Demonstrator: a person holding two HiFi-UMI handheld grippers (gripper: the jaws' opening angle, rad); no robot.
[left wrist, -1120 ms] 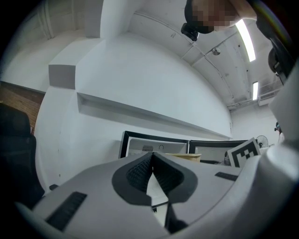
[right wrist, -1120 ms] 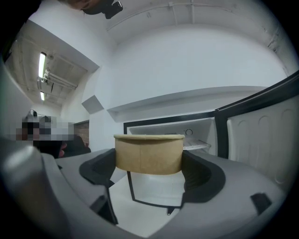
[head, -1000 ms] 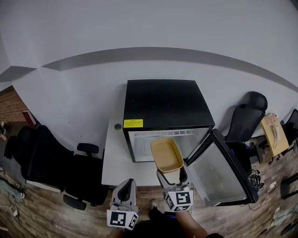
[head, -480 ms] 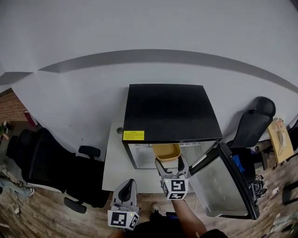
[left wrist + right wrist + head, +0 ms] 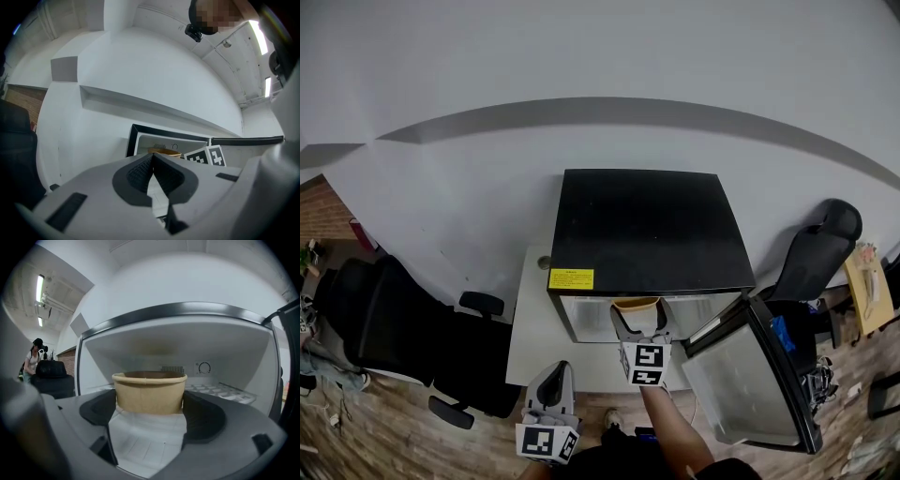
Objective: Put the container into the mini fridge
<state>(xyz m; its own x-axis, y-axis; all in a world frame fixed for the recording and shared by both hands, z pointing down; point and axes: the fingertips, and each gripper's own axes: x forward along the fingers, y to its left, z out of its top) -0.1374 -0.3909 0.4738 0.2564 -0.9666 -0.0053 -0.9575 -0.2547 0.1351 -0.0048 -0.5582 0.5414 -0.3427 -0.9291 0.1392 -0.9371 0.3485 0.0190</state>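
One container (image 5: 149, 392), one open mini fridge (image 5: 642, 230)

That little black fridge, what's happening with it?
A person is putting a tan paper container into the black mini fridge. The right tongs are squeezed on the container's sides and hold it just inside the fridge's opening; they have not let go yet. The fridge door hangs wide open on the right. The left tongs are shut, hold nothing, and wait lower down, back from the fridge.
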